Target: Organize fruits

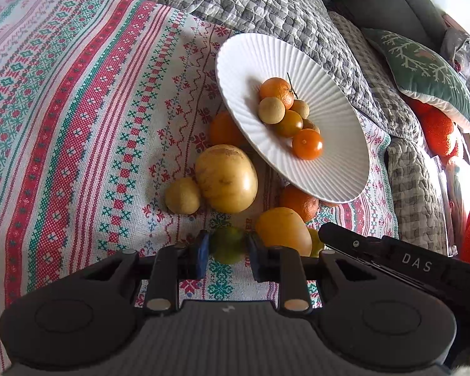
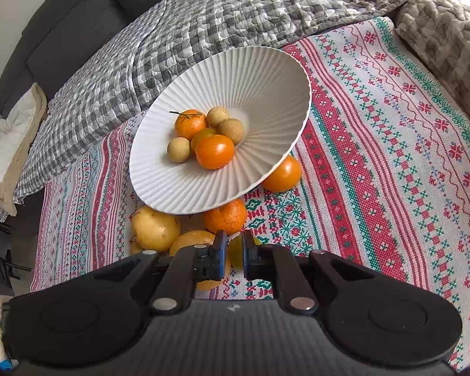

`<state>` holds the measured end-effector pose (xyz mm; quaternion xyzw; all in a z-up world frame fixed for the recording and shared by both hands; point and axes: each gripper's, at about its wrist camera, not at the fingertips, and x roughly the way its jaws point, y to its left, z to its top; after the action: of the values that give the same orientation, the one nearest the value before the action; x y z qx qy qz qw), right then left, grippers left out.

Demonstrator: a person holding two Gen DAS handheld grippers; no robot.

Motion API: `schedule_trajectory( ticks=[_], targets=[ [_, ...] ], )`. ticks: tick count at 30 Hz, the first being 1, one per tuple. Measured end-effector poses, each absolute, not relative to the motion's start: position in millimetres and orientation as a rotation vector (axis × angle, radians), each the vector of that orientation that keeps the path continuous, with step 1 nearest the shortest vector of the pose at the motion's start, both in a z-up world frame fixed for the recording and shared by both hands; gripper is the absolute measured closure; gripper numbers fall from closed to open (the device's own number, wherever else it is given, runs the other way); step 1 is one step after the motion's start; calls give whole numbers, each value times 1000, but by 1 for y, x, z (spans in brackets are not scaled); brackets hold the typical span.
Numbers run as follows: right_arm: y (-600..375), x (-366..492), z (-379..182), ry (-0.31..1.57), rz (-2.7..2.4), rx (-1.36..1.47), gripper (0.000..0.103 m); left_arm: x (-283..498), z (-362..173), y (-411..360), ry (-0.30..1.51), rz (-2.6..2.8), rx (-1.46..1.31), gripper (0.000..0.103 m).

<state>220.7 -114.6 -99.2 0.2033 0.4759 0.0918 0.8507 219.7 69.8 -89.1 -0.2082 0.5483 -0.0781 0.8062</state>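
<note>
Jaws of left gripper (image 1: 226,250) clamp a small green fruit (image 1: 227,247) low on the patterned cloth (image 1: 78,125). Right gripper (image 2: 233,252) pinches a yellow-green fruit (image 2: 236,250) beside the loose pile. White ribbed plate (image 2: 266,72), tilted, rests on that pile, carrying 6 small fruits.

Plate (image 1: 329,163): white ceramic, ribbed, matt. Cloth (image 1: 78,125): woven, coarse, red/green pattern. Quilt (image 2: 141,47): grey, puckered. Tomato (image 2: 215,151): glossy, smooth. Mandarin (image 2: 225,216): pitted peel.
</note>
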Motion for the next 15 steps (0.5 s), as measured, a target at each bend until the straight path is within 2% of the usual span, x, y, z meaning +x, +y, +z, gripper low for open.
schedule_trajectory(
  ticks=[2,4,6,15],
  targets=[
    [-116,223,-103,998,193,429,89,220,-89,70,1173,-167,-443,85],
    [-115,225,-104,1006,200,417,79,221,-90,72,1170,-170,-459,84],
    [-112,226,-104,994,192,393,76,221,-92,75,1169,-173,-483,84],
    [-109,232,-111,1026,218,442,76,220,-93,79,1172,-180,-516,85]
  ],
)
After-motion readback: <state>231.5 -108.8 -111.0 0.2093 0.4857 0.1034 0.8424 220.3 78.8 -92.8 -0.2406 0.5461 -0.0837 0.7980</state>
